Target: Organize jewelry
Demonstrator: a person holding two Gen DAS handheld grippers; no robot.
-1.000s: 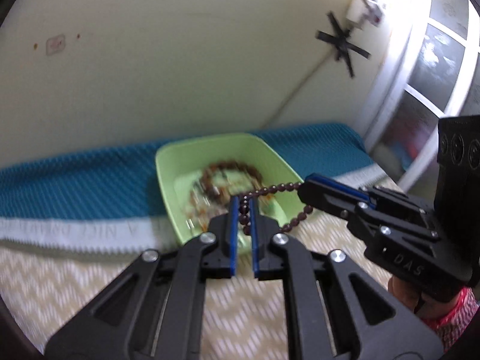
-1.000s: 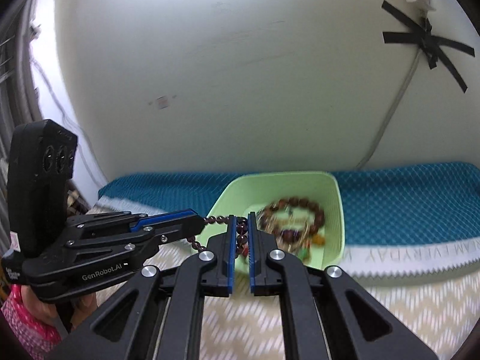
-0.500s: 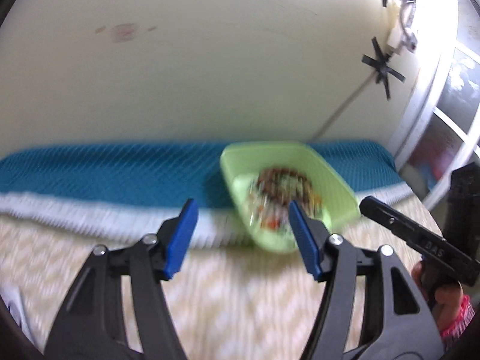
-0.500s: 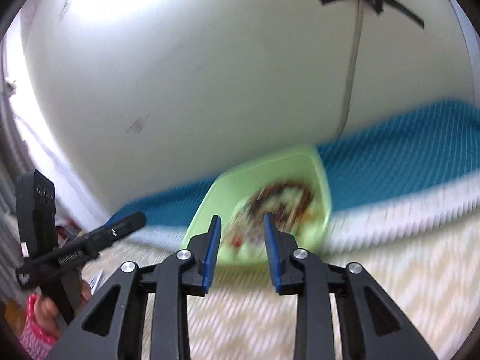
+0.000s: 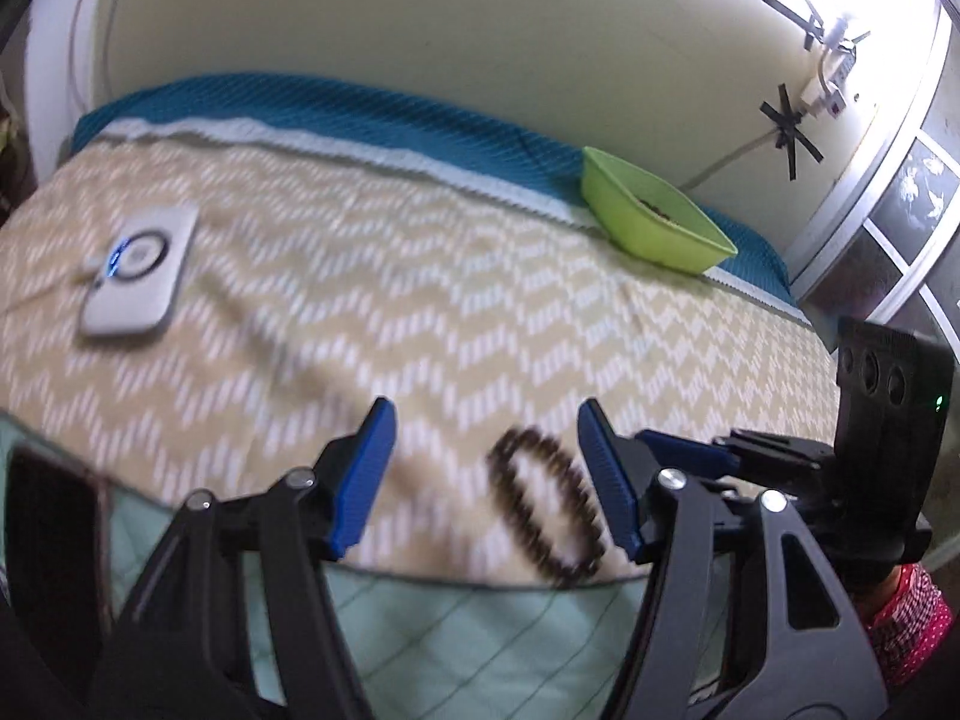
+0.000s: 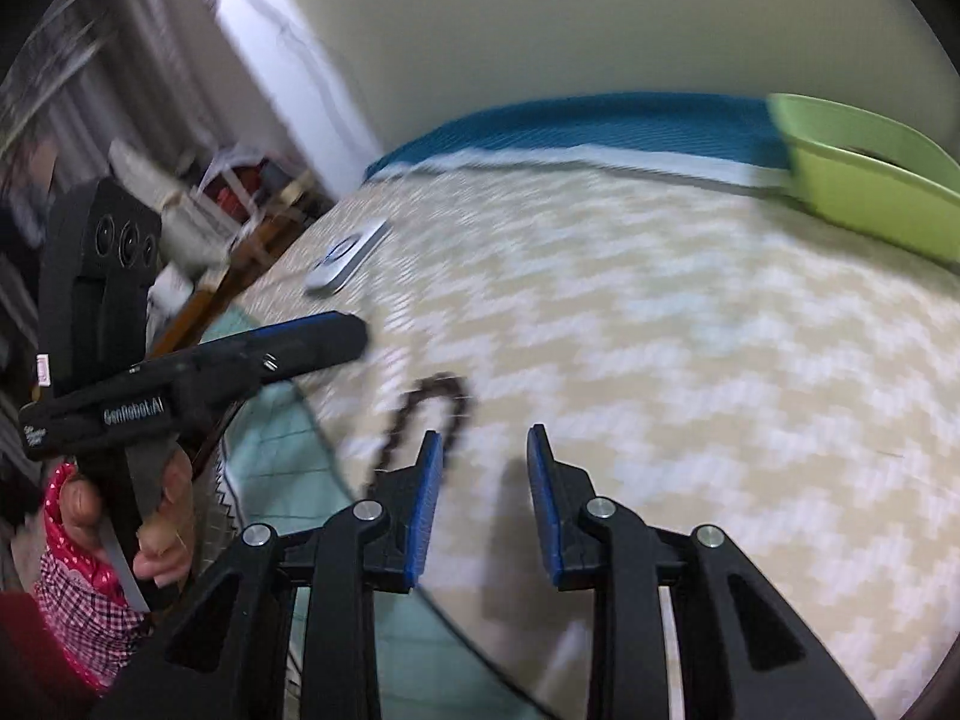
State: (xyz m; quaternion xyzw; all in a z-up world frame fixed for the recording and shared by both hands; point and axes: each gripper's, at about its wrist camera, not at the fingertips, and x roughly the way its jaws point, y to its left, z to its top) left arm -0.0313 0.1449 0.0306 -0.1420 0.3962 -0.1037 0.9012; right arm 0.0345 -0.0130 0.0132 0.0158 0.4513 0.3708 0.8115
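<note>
A dark beaded bracelet [image 5: 543, 513] lies on the beige zigzag cloth [image 5: 420, 312] near its front edge, between my two grippers; it also shows in the right wrist view [image 6: 420, 420]. My left gripper [image 5: 486, 468] is open and empty just above it. My right gripper [image 6: 485, 468] is open and empty, the bracelet just left of its left finger. The green bowl [image 5: 654, 222] with jewelry stands far back right on the teal cloth; its wall shows in the right wrist view [image 6: 870, 192].
A white flat device [image 5: 138, 270] with a ring mark lies at the left of the cloth, also in the right wrist view [image 6: 348, 255]. A mint quilted cover [image 5: 468, 642] lies under the front edge. Wall behind, window at right, clutter at far left.
Both grippers let go of the bead string over the bowl, opened, and pulled back and down to the front of the cloth, where another bracelet lies.
</note>
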